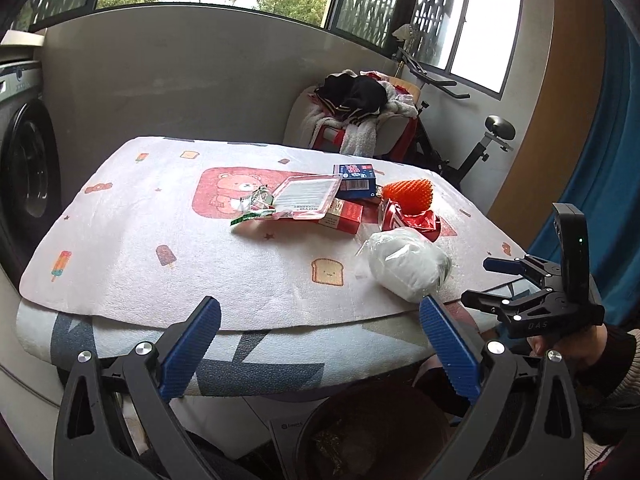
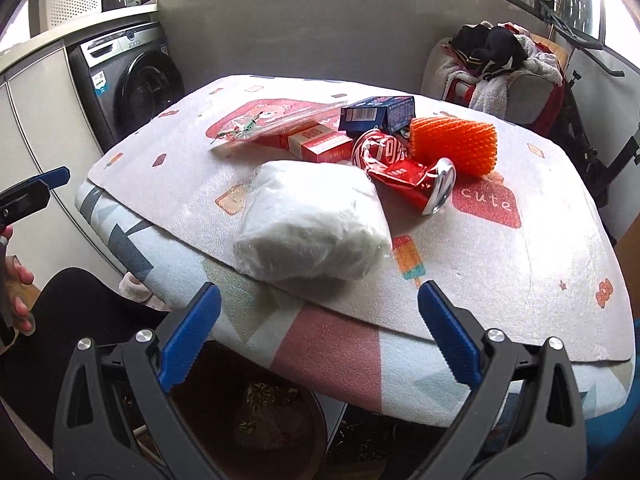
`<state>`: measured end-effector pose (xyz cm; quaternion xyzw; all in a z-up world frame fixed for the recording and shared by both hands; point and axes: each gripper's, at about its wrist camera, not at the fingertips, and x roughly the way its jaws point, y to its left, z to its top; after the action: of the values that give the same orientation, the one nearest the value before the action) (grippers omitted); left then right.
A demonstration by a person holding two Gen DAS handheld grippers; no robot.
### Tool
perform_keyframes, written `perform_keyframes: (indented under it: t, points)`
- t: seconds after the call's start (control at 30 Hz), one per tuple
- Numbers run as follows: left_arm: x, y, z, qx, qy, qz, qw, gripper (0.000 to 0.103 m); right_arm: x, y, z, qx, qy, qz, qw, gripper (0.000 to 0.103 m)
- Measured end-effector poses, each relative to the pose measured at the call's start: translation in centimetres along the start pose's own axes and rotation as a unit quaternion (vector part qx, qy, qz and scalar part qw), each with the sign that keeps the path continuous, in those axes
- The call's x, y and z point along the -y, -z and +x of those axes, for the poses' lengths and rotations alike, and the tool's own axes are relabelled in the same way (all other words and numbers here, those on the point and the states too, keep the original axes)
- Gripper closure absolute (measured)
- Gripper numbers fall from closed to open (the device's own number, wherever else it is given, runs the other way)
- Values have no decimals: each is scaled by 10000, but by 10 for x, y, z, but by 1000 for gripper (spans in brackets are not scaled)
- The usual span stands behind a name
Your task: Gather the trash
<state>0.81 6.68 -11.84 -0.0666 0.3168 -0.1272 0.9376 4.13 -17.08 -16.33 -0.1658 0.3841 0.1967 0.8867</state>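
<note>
Wrapped white bundle (image 2: 310, 222) at table's near edge, dead ahead of my wide-spread, empty right gripper (image 2: 318, 334), nearer than left gripper (image 1: 320, 334), also wide.

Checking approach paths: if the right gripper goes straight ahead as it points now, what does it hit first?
Probably the white plastic-wrapped bundle at the table's near edge: it lies just ahead of the open right gripper, roughly centred between its fingers. The crushed red can lies behind it. Depth is uncertain.
</note>
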Motion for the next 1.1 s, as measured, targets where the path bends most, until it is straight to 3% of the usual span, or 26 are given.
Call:
perform_keyframes:
  t: [0.1,0.3,0.7,0.8,0.9,1.1]
  points:
    - [-7,-4,6,-38,-40,-115,9999,6,4,-17,8,36,-150,36,9999,17]
    - [-22,-6,12,1,-98,-440,9990,6,17,-42,28,114,-224,242,9994,26]
    - [-29,-4,24,-181,-296,-452,9984,6,45,-32,74,-226,-832,1326,9874,29]
    - [-25,-3,28,-259,-265,-417,9984,6,44,-29,73,-182,-872,1305,9874,30]
    - [-22,-4,33,-332,-215,-427,9983,6,40,-27,69,-137,-893,1160,9891,37]
    - [-16,-2,36,-390,-173,-448,9981,6,22,-24,58,-75,-592,632,9962,42]
